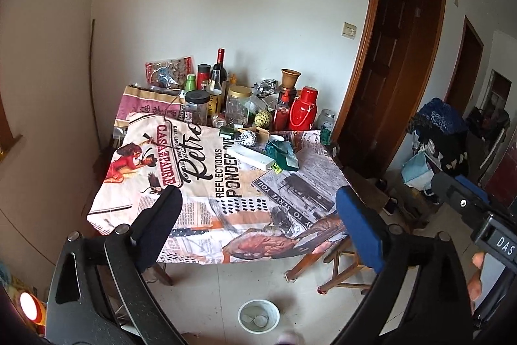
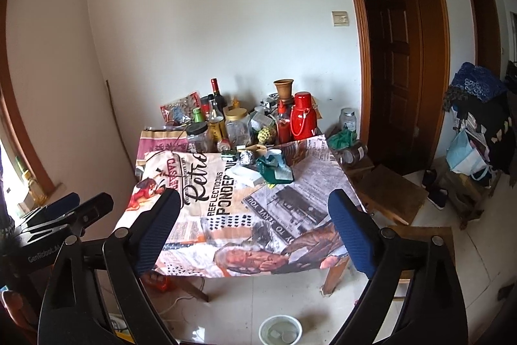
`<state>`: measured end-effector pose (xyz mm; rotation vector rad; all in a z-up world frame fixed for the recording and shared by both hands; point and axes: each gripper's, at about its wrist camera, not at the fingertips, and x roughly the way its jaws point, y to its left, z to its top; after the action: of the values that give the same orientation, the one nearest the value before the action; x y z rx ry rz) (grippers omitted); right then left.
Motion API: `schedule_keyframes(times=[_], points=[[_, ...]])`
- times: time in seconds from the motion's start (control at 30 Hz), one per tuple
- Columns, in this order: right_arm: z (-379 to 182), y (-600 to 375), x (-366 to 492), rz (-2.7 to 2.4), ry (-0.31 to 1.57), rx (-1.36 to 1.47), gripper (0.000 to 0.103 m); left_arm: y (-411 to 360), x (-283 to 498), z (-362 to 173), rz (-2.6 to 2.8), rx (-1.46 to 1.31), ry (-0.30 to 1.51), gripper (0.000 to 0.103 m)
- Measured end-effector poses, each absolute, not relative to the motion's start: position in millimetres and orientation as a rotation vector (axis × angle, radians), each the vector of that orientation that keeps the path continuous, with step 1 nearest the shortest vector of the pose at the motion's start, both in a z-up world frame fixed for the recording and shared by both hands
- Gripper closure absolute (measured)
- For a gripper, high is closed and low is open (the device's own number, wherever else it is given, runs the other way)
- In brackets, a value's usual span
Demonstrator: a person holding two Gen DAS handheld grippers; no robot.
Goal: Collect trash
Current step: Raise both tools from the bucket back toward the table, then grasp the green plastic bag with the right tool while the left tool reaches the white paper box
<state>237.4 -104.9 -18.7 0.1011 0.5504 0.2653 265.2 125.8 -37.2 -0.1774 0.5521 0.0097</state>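
Left wrist: crumpled green wrapper, foil ball

walls: white | floor: pale tile | doorway: dark, brown wood frame | stool: beside table

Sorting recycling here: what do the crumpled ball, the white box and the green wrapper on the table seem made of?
Crumpled ball: likely aluminium foil, silvery with glinting creases. White box: probably matte cardboard, with flat faces and sharp edges. Green wrapper: looks like thin glossy plastic or coated paper, rumpled with soft shine; which one is unclear.
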Motion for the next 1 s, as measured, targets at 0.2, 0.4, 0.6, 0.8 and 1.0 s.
schedule_keyframes(times=[0.2,0.4,0.6,0.8,1.0], points=[[-21,-120,268,0.272,0.543,0.103,0.012,114,302,-42,0.016,-0.176,0.563,0.006],[-21,-143,318,0.301,0.553,0.093,0.012,96,356,-41,0.051,-0.205,0.569,0.006],[-14,-169,369,0.329,0.558,0.083,0.012,79,408,-30,0.097,-0.231,0.555,0.006],[-14,-182,414,0.382,0.58,0.057,0.012,68,447,-33,0.179,-0.267,0.568,0.006],[-33,-175,451,0.433,0.649,0.019,0.012,66,477,-46,0.247,-0.277,0.606,0.005]])
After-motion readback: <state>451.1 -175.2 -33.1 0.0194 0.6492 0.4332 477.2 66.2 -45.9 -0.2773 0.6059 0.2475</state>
